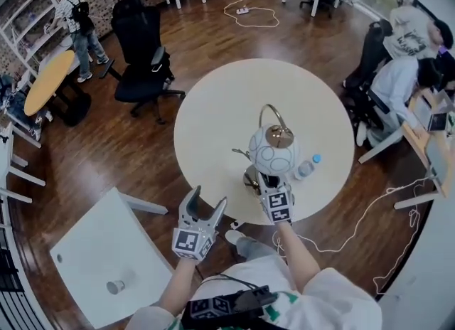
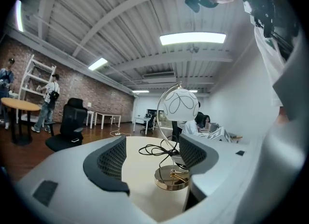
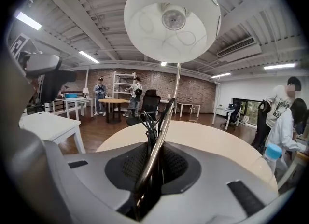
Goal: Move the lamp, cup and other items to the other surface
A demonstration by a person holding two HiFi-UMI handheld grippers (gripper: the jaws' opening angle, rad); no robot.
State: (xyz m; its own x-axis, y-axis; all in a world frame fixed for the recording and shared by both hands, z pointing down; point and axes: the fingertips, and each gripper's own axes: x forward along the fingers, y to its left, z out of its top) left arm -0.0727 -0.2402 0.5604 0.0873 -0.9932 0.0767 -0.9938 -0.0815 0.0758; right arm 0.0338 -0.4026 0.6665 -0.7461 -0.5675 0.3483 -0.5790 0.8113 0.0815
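A lamp with a white globe shade (image 1: 272,149), a gold arched stem and a round gold base (image 1: 251,179) is at the near edge of the round white table (image 1: 213,108). My right gripper (image 1: 270,183) is shut on the thin metal stem (image 3: 159,136), with the shade (image 3: 171,18) right above it. The lamp's black cord (image 2: 157,149) lies coiled on the tabletop behind the base (image 2: 170,177). My left gripper (image 1: 207,198) hangs open and empty just left of the lamp, and its jaws (image 2: 153,158) frame the base. A grey cup (image 1: 116,286) stands on the white square table (image 1: 92,250).
A clear water bottle (image 1: 307,168) with a blue cap stands on the round table to the right of the lamp. A black office chair (image 1: 142,58) is beyond the table at the left. People sit at desks at the right (image 1: 405,72). Cables lie on the wooden floor.
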